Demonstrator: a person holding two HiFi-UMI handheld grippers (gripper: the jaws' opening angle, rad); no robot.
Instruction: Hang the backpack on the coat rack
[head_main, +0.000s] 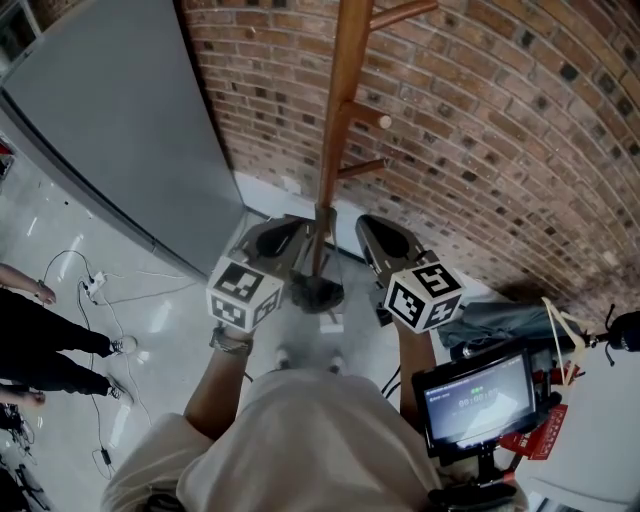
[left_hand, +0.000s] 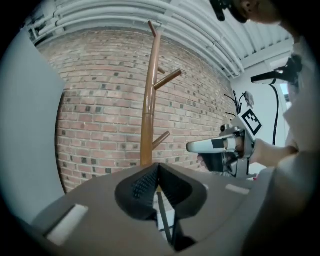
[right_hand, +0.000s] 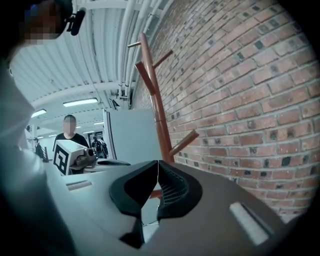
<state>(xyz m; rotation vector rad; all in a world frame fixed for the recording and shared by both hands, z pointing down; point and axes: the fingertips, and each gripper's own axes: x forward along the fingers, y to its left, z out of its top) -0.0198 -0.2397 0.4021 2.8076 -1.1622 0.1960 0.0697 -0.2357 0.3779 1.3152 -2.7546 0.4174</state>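
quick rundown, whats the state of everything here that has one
rack: upright, pegs bare
left claw: shut, empty
right claw: shut, empty
screen: lit
bag: on the floor, not hung

Ahead of you stands a brick wall (head_main: 520, 130), a grey panel (head_main: 110, 120) on its left, cables (head_main: 92, 286) on the floor (head_main: 50, 240).
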